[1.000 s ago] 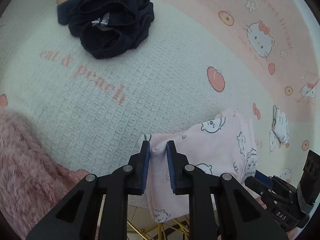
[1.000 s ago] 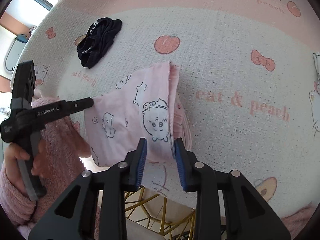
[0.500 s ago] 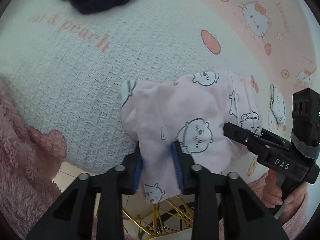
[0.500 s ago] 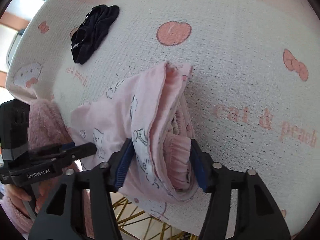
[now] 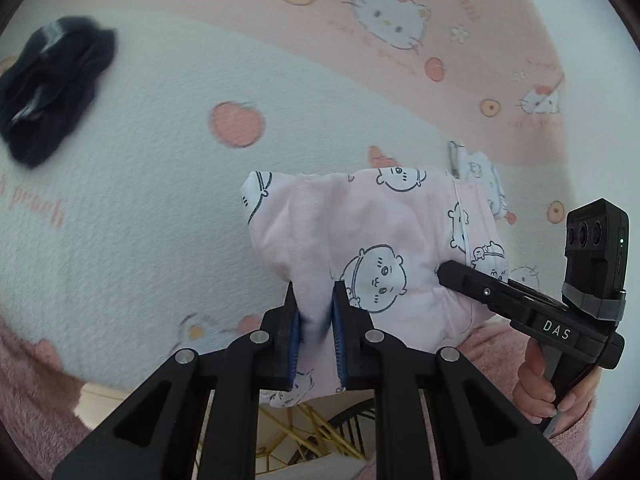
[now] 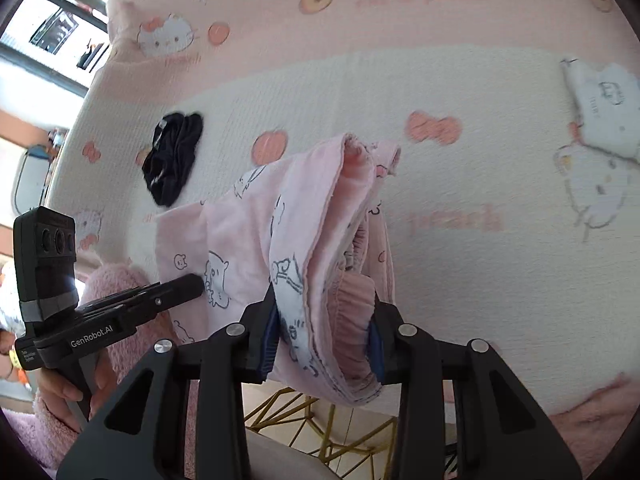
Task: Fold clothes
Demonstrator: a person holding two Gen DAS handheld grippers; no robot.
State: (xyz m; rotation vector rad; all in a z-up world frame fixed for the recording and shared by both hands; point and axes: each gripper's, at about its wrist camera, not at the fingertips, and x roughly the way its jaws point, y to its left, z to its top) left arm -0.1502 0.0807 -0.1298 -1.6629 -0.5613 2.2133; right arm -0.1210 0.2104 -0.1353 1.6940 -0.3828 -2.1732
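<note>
A pink garment [image 5: 360,236] printed with cartoon faces is held up over the near edge of the blanket-covered table [image 5: 160,160]. My left gripper [image 5: 314,304] is shut on a fold of its left side. My right gripper [image 6: 324,320] is clamped on the bunched elastic waistband [image 6: 352,320] and several layers, its jaws held wide by the thick cloth. In the left wrist view the right gripper [image 5: 444,270] presses into the garment's right side. The right wrist view shows the garment [image 6: 304,208] draped in folds, with the left gripper [image 6: 196,282] at its left.
A crumpled dark navy garment [image 5: 48,88] lies at the far left of the blanket; it shows as a dark heap [image 6: 172,160] in the right wrist view. A folded white garment [image 6: 600,104] rests at the far right. Gold metal legs [image 6: 320,412] show below the edge.
Both grippers have carried the pink garment up and toward the right over the blanket. The right gripper's jaws hold more bunched cloth than a second ago.
</note>
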